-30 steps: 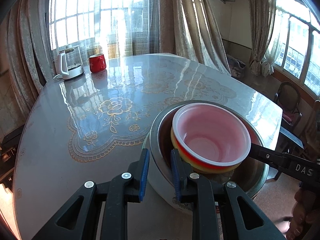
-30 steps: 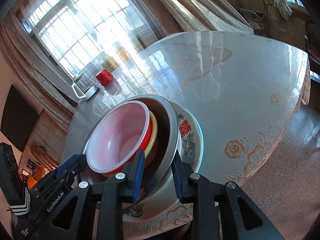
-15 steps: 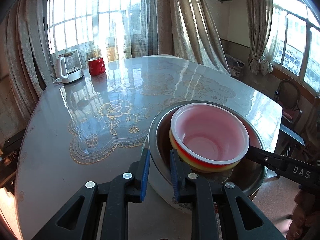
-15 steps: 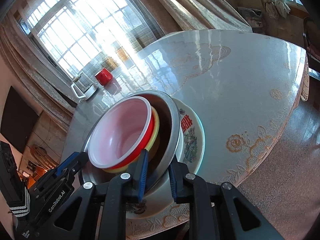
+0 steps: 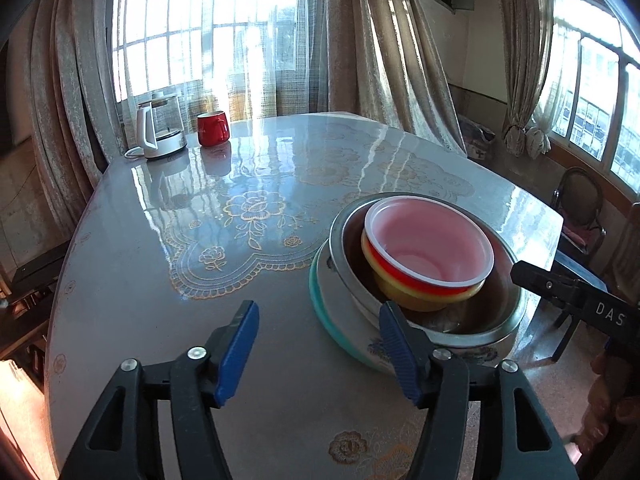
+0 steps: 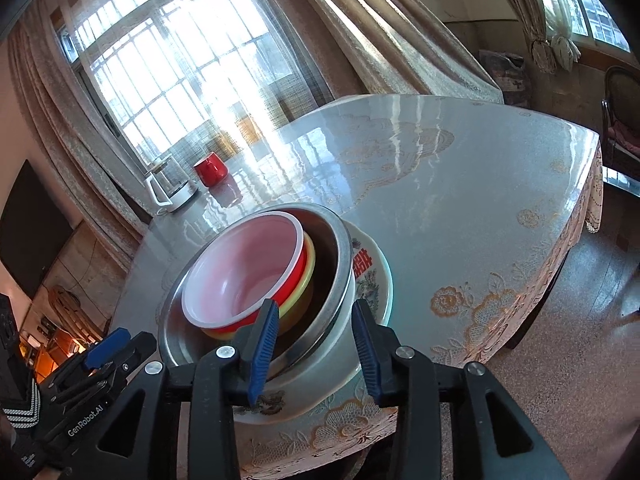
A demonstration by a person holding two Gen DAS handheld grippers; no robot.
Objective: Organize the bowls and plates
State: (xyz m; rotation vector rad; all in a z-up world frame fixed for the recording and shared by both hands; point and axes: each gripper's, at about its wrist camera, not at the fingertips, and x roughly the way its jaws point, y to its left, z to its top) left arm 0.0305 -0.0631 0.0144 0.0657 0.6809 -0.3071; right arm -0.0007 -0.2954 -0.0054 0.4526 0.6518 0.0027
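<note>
Both tools stand released. Left tool point(image 5: 316, 344) has just been opening; its blue pads are spread wide over bare desk, the right-hand pad overlapping the near rim of the teal-edged painted ceramic plate point(image 5: 340, 320) without pressing on it. Right tool point(image 6: 314, 344) has also just been opening; its pads straddle the rim of the round stainless-steel basin point(image 6: 340, 280) with a gap on each side.

That basin sits on the plate, and nested inside it are a yellow plastic bowl point(image 6: 308, 280) and, on top, a red plastic bowl with a pale pink inside point(image 6: 244, 276). This stack sits close to the near edge of the glossy grey desk with gold floral lace pattern point(image 5: 240, 208); the plate's rim lies just inside that edge.

From the left wrist, a wide open stretch of desk shows to the stack's left and behind it, with a white-handled glass kettle point(image 5: 158, 132) and a red mug point(image 5: 213, 128) well apart at the far edge. Only the right wrist shows the red character on the plate and the cloth's lace border hanging over the desk's edge above the speckled floor point(image 6: 580, 380).
</note>
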